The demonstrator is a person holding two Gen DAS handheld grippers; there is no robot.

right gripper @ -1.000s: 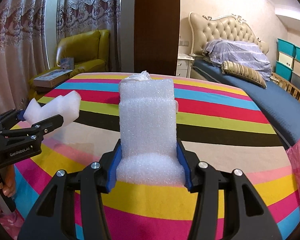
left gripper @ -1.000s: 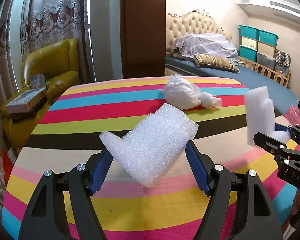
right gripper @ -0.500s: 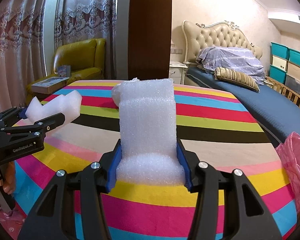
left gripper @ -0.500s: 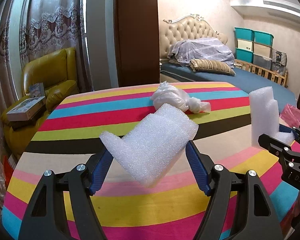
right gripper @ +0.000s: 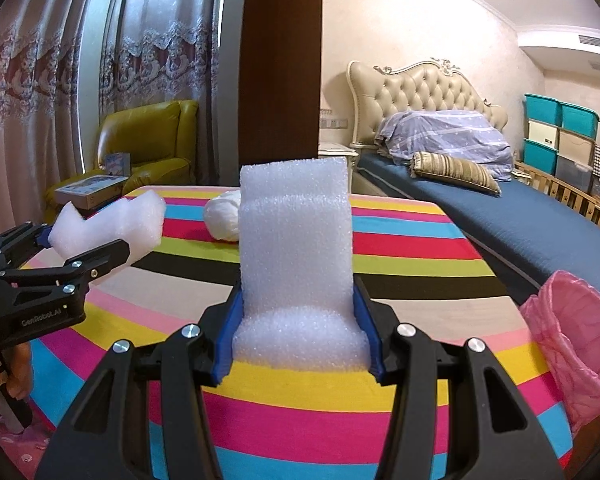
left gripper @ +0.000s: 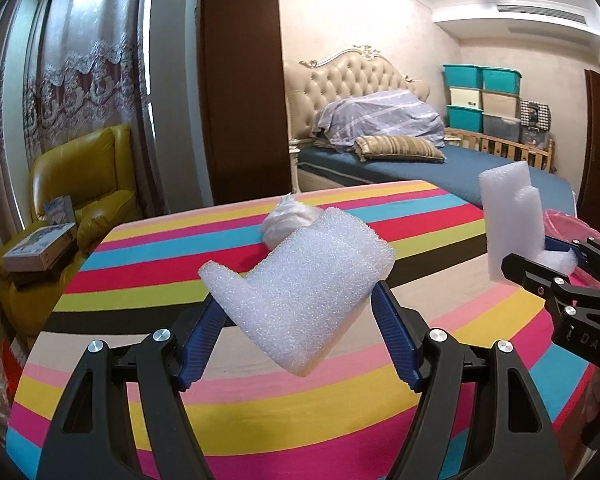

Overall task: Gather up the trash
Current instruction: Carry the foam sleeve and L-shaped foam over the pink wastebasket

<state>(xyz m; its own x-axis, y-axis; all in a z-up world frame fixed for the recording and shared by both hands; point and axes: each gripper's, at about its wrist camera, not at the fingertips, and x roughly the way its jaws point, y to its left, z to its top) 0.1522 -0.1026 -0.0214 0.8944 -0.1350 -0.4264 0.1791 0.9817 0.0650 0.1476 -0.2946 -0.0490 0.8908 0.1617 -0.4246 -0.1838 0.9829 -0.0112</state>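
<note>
My left gripper (left gripper: pixel 300 320) is shut on a white L-shaped foam piece (left gripper: pixel 300 292) and holds it above the striped table (left gripper: pixel 140 280). My right gripper (right gripper: pixel 300 320) is shut on a second white foam block (right gripper: pixel 296 252), upright above the table. Each gripper shows in the other's view: the right one with its foam (left gripper: pixel 512 220) at the right, the left one with its foam (right gripper: pixel 108 228) at the left. A crumpled white plastic bag (right gripper: pixel 222 216) lies on the table beyond; it also shows in the left wrist view (left gripper: pixel 288 220). A pink-lined trash bin (right gripper: pixel 576 344) stands at the table's right edge.
A yellow armchair (left gripper: pixel 88 176) with boxes (left gripper: pixel 40 244) stands left of the table. A bed (right gripper: pixel 520 224) with a tufted headboard lies behind on the right. Storage boxes (left gripper: pixel 484 100) are stacked at the far wall. A dark wooden pillar (right gripper: pixel 280 60) rises behind the table.
Both grippers have risen and pulled back from the table with their foam pieces still held. The pink bin has come further into the right wrist view.
</note>
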